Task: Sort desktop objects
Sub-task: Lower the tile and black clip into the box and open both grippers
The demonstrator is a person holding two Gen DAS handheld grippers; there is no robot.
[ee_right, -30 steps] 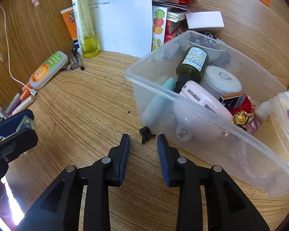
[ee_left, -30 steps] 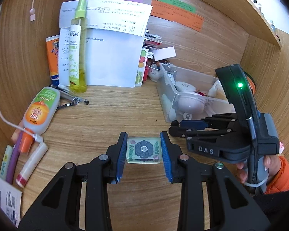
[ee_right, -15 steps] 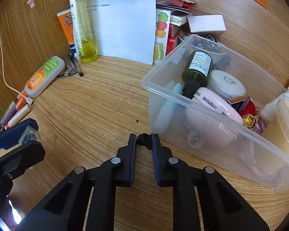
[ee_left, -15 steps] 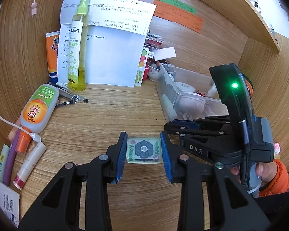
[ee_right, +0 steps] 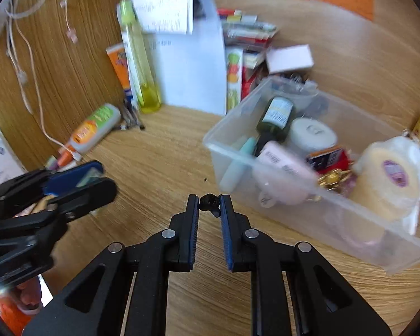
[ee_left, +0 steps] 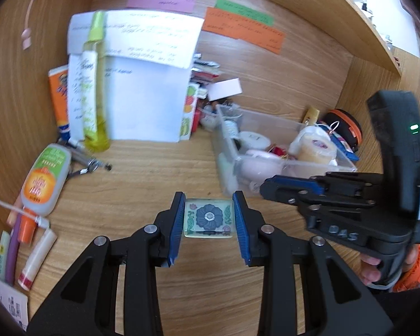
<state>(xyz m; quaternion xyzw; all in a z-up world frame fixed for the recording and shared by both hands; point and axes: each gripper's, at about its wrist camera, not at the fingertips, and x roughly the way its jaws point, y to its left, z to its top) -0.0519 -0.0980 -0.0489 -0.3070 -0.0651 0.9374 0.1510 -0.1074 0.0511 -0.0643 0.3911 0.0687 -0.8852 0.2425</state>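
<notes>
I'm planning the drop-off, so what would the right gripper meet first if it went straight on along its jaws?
Probably the bare wooden desk just ahead, since the right gripper, shut on a small black clip, points steeply down. The clear plastic bin sits slightly right of that line, though depth is hard to judge.

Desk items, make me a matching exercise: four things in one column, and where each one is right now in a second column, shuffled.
Things:
1. flower tile
2. small black clip
3. dark green bottle
4. orange-capped tube

Places:
A. lying inside the clear plastic bin
B. lying on the wooden desk by the white cable
C. pinched in the right tongs
D. gripped in the left tongs

Pairs: 1-D, 2-C, 3-A, 4-B
</notes>
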